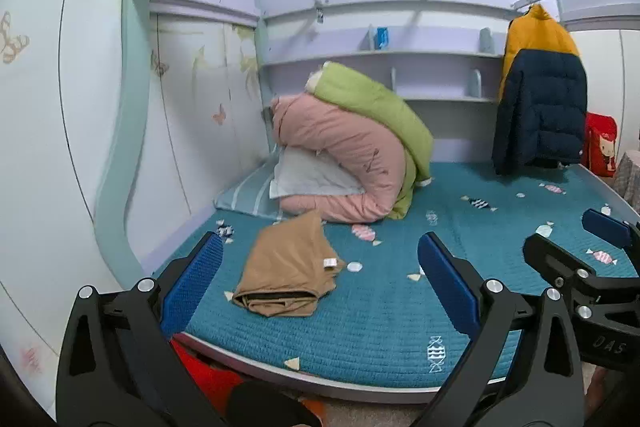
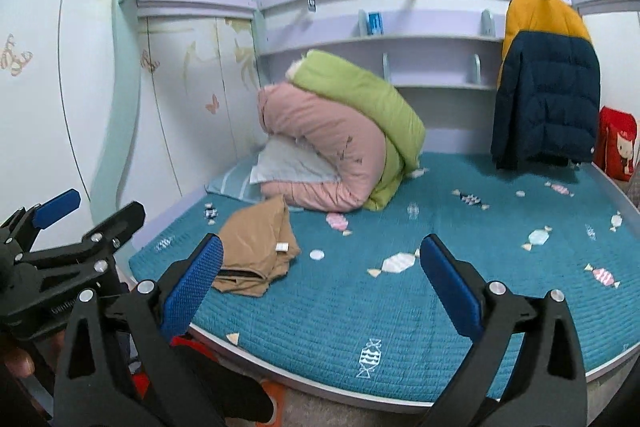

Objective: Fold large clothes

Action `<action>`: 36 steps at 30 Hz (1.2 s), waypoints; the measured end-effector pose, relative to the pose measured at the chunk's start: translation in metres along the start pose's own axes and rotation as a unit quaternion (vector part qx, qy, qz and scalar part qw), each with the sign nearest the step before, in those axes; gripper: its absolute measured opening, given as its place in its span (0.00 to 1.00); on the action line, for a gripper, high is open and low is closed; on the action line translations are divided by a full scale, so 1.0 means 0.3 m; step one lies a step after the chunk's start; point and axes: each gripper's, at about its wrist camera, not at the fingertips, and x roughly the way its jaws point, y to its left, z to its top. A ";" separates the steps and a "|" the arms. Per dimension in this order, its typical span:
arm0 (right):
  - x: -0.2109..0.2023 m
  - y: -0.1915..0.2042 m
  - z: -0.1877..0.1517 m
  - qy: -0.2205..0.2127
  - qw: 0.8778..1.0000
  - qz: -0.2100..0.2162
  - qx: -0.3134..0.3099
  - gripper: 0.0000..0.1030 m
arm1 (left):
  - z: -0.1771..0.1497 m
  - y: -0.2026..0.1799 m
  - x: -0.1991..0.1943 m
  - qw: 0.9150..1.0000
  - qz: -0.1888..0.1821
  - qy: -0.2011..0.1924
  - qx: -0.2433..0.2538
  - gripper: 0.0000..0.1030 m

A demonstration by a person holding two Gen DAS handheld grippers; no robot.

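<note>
1. Left gripper [image 1: 320, 269]: blue-padded fingers spread wide apart, nothing between them, held off the near edge of the bed.
2. Right gripper [image 2: 320, 267]: fingers also wide apart, holding nothing, same height off the bed edge (each gripper shows at the side of the other's view).
3. Folded tan garment [image 1: 288, 269] lies flat on the teal candy-print mattress cover [image 1: 460, 227], at about 11 o'clock from the left gripper's midpoint in its view; in the right wrist view it sits at 10 o'clock, just behind the left-hand finger pad [image 2: 192, 281]. Small white tag [image 1: 330, 262] faces up.
4. Neither gripper touches the garment.
5. Rolled pink quilt [image 1: 340, 163] with green quilt [image 1: 376, 111] leaning on it, at 12 o'clock, back against the shelf unit [image 1: 400, 55]; a white pillow [image 1: 308, 175] is tucked under the pink one.
6. Yellow-and-navy puffer jacket [image 1: 540, 95] hangs at 2 o'clock, red cartoon bag [image 1: 600, 143] just beside it.
</note>
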 end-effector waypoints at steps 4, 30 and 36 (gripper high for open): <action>-0.032 -0.008 0.009 -0.010 1.000 0.003 0.008 0.93 | 0.011 -0.011 -0.037 1.000 0.000 -0.015 0.004 0.95; -0.163 -0.010 0.049 -0.060 0.998 -0.007 0.004 0.93 | 0.050 -0.019 -0.172 0.998 0.000 -0.067 -0.004 0.95; -0.166 -0.006 0.048 -0.061 0.998 -0.006 0.005 0.93 | 0.050 -0.019 -0.179 0.998 0.002 -0.069 -0.006 0.95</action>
